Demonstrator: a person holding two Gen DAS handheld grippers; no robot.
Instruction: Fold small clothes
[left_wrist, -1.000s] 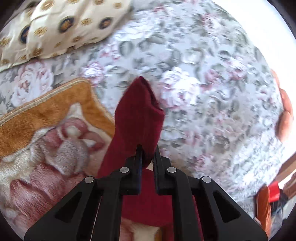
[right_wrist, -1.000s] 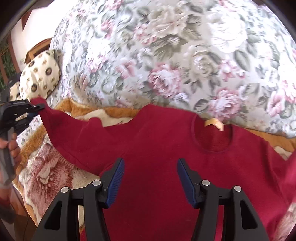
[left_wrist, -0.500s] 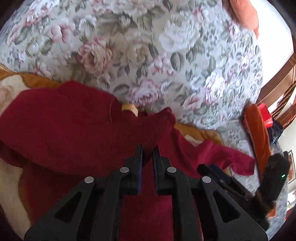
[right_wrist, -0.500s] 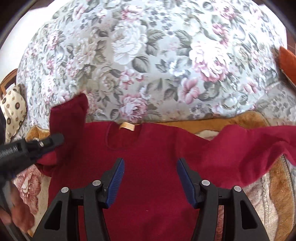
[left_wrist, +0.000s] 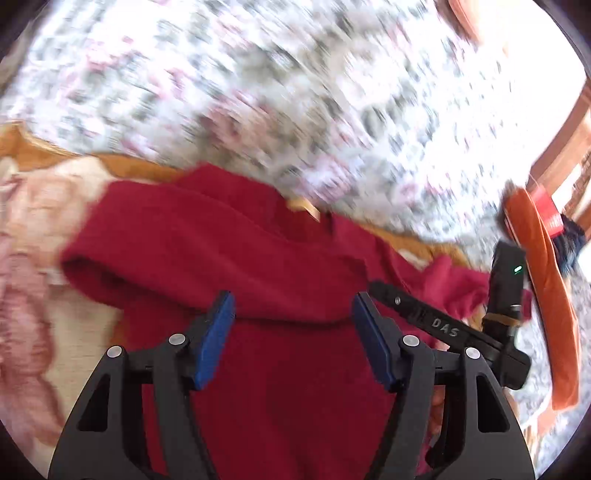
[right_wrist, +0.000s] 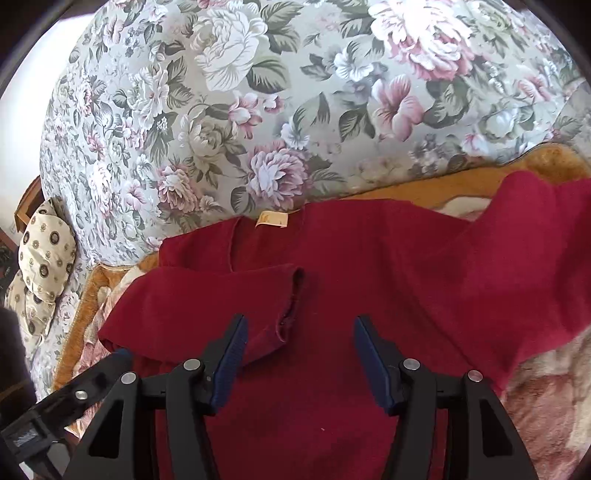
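Red sweater (right_wrist: 332, 369) ahead of both tongs: left sleeve (right_wrist: 207, 306) folded across chest; right sleeve (right_wrist: 517, 266) outstretched, unfolded. Left tongs (left_wrist: 293, 336) spread, empty; right tongs (right_wrist: 299, 360) spread, empty.

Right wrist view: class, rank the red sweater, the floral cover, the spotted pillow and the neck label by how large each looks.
1. Floral cover and red sweater: too alike to separate.
2. Spotted pillow.
3. Neck label.

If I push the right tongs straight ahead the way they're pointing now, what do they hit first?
Most likely the red sweater itself: the right tongs are open just above its body, with the folded-over sleeve's cuff slightly left of the line. Beyond lie the neck label and floral bedspread. Depth is hard to judge.
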